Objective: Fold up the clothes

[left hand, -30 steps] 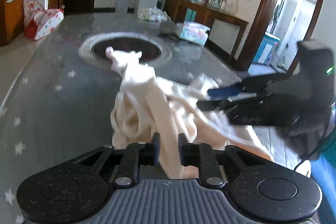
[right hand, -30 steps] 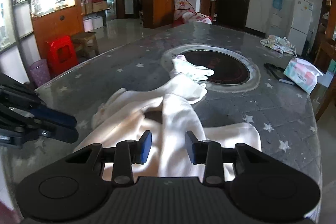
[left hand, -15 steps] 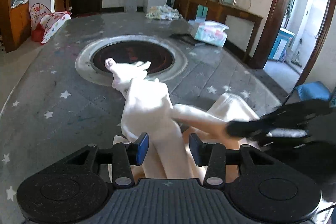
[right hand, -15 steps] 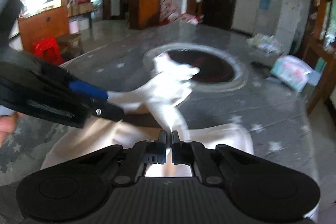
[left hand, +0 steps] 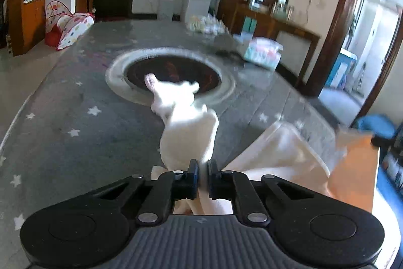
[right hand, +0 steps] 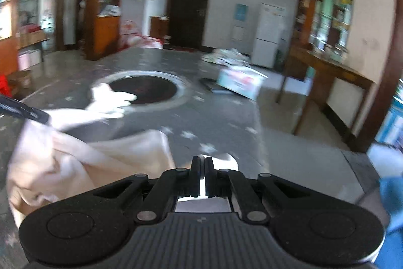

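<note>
Currently I see the left gripper (left hand: 201, 174) pinched nearly closed on a fold of the cream garment (left hand: 189, 135), cloth squeezed between the two pads. From that grip the fabric runs away across the grey star-print table (left hand: 75, 117); its far end, a narrow sleeve-like part, lies over the near rim of the round dark inset (left hand: 173, 72) in the table centre. More of the garment bunches to the right of the left gripper, toward the table's near right edge.

Right gripper (right hand: 202, 177) is also almost shut, with a thin bright strip of the garment (right hand: 88, 163) caught between the pads. In my right wrist view the bulk of the cloth is lifted and draped to the left, and the tip of the left gripper (right hand: 25, 111) enters at the left edge, touching the fabric there. So each gripper has hold of a different part of the same garment, cloth spread between them.

Farther back on the table, right of the inset, sits a tissue pack (right hand: 240, 82), with a patterned cloth heap (right hand: 226, 56) beyond it. Both views are motion-blurred, so I cannot tell which garment edges are gripped.
</note>
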Tool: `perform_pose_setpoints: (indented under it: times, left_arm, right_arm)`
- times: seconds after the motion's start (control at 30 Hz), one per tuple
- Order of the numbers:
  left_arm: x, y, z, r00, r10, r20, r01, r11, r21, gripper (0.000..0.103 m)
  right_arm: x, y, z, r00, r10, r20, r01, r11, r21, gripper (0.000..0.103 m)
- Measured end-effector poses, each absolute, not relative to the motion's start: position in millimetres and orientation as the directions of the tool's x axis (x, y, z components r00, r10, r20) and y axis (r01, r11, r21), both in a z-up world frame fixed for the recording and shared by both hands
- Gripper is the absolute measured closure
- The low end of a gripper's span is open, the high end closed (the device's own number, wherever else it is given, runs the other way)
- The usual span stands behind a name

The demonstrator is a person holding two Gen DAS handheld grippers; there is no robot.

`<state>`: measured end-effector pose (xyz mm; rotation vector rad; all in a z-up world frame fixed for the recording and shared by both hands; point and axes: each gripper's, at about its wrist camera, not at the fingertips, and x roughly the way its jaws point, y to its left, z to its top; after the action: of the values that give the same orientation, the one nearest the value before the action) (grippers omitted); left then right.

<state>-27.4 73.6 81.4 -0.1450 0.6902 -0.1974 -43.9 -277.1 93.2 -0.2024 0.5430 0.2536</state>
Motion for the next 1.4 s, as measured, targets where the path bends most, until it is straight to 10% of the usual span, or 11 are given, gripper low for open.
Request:
perform_pose_setpoints:
  times: [0.37,0.83,1.07,1.4]
  left_arm:
    - [-110,126,123,0.839,-0.232,-0.492,0.092,0.952,-0.291,0.095]
    - [-179,192,79,0.732,-0.13,-0.668,-0.122,0.941,-0.317,0.094]
    - [-194,211,70,0.692,-0.073,-0.718,-0.182,0.945,-0.271,0.061]
    - [-157,196,92,0.753,-0.089,-0.652,-0.087,0.969,-0.233,0.049]
  right_arm:
    - [-69,-318,81,0.828,0.08,-0.555,-0.164,0.981,-0.104,0.101]
    - [-93,-342,68,0.792,-0.003,-0.611,-0.083,0.99,-0.113,0.101]
    - [-80,-319,80,0.79,0.086,-0.607,-0.182,0.979,-0.097,0.096]
    - [-30,-229,88,0.71,0.32,-0.627,-0.455,0.889,-0.061,0.084]
